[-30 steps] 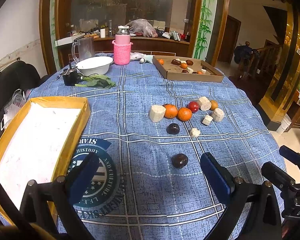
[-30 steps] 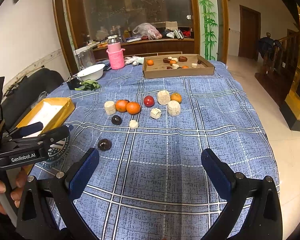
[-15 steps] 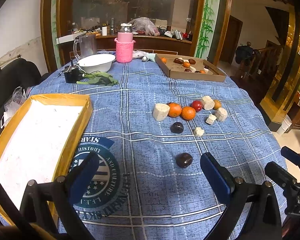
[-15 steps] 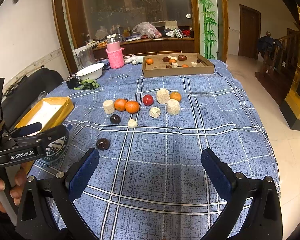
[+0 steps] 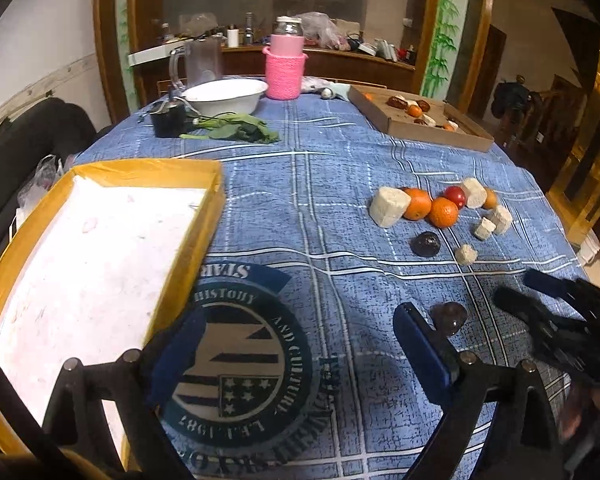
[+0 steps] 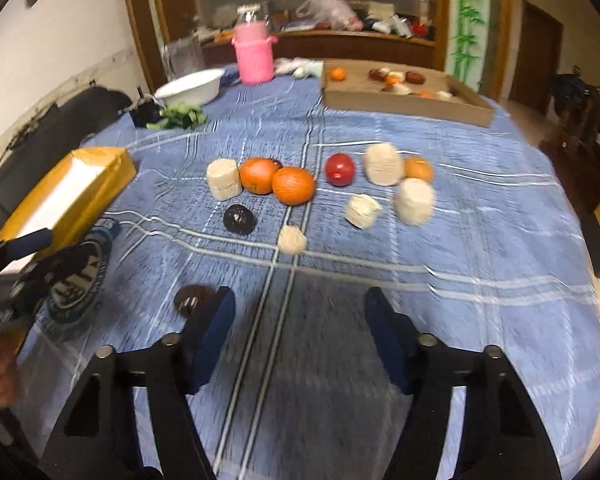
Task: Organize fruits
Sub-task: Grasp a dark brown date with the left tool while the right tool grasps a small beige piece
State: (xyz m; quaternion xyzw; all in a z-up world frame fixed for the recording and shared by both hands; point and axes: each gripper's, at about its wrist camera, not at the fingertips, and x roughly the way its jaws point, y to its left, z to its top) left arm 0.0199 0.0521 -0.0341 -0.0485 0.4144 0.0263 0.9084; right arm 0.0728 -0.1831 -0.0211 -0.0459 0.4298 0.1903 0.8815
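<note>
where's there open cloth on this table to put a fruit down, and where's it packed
Bare cloth runs between the yellow tray and the fruit cluster around the oranges, and between that cluster and the cardboard box. The yellow tray's white floor is bare. The cluster is crowded, as is the far corner around the white bowl.

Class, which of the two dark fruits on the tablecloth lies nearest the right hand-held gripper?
The dark fruit beside the right hand-held gripper's left fingertip; the other dark fruit sits farther off, by the oranges.

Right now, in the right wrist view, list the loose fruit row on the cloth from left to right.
Pale chunk → first orange → second orange → red fruit → larger pale chunk → small orange.
</note>
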